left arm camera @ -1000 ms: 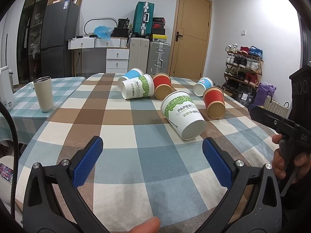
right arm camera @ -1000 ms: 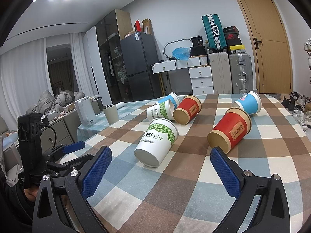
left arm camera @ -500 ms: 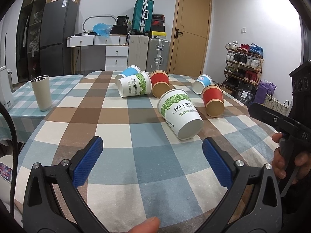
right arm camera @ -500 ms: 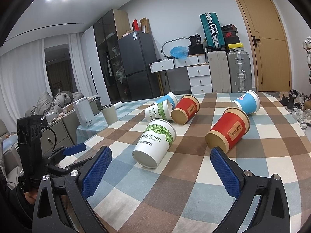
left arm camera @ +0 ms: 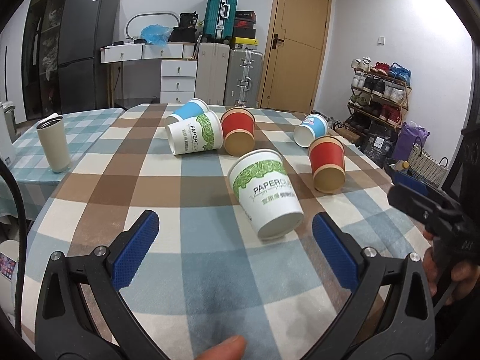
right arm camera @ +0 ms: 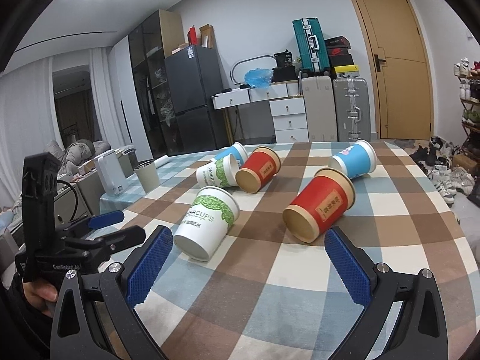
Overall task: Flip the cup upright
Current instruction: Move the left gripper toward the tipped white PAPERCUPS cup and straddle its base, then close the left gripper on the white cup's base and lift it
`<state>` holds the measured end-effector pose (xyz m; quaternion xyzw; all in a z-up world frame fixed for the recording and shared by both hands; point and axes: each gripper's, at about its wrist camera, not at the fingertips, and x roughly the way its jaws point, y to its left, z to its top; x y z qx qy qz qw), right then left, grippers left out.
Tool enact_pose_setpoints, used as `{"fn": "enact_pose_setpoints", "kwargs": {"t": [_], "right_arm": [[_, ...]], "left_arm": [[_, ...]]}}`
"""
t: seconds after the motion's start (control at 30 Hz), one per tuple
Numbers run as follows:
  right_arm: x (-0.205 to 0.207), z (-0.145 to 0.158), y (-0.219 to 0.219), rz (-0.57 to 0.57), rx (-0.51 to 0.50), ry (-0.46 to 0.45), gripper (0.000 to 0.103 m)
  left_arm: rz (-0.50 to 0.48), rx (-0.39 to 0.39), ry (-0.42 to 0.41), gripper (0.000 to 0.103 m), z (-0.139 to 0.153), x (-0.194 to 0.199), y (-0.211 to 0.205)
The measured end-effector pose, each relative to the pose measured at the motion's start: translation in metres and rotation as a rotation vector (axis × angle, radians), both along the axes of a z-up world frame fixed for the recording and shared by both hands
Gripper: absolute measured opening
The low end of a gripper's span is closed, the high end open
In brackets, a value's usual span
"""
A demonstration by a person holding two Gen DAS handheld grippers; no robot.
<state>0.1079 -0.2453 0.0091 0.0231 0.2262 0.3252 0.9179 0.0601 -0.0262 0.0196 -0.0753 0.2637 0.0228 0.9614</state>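
on checked cloth (left arm camera: 186, 258), tipped cup (left arm camera: 265, 193) lies just ahead of gaping left claw (left arm camera: 235, 250).

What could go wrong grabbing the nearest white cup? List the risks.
1. The white cup lies on its side, so a nudge from the open left gripper may roll it away.
2. The red cup lies close beside it and could get knocked.
3. Squeezing thin paper may crush it.
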Motion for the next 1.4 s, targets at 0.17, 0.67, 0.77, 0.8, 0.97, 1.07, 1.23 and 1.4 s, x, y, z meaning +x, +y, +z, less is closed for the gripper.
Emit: {"fn": "enact_pose_setpoints", "kwargs": {"t": [0.17,0.67,0.77,0.8,0.97,1.07,1.23,1.4], "right_arm": [[0.006,-0.001,-0.008,-0.021,0.008,0.024,0.103],[0.014,-0.001,-0.016,-0.008,0.037,0.074,0.103],[0.015,-0.002,-0.014,0.000,0.028,0.079,0.103],[0.015,-0.003,-0.012,-0.001,0.023,0.080,0.103],[0.014,-0.005,-0.009,0.011,0.013,0.082,0.103],[0.014,-0.007,-0.008,0.025,0.016,0.084,0.103],[0.013,-0.008,-0.005,0.043,0.014,0.088,0.103],[0.013,-0.009,-0.003,0.050,0.021,0.094,0.103]], "left_arm": [[-0.015,0.016,0.049,0.102,0.002,0.028,-0.011],[-0.045,-0.018,0.167,0.090,-0.020,0.085,-0.032],[-0.044,-0.022,0.180,0.085,-0.022,0.091,-0.033],[-0.042,-0.026,0.184,0.080,-0.023,0.093,-0.033],[-0.047,-0.058,0.203,0.059,-0.027,0.095,-0.030],[-0.042,-0.068,0.196,0.056,-0.026,0.093,-0.027],[-0.027,-0.081,0.175,0.055,-0.024,0.084,-0.023],[-0.019,-0.089,0.148,0.054,-0.016,0.067,-0.018]]}}
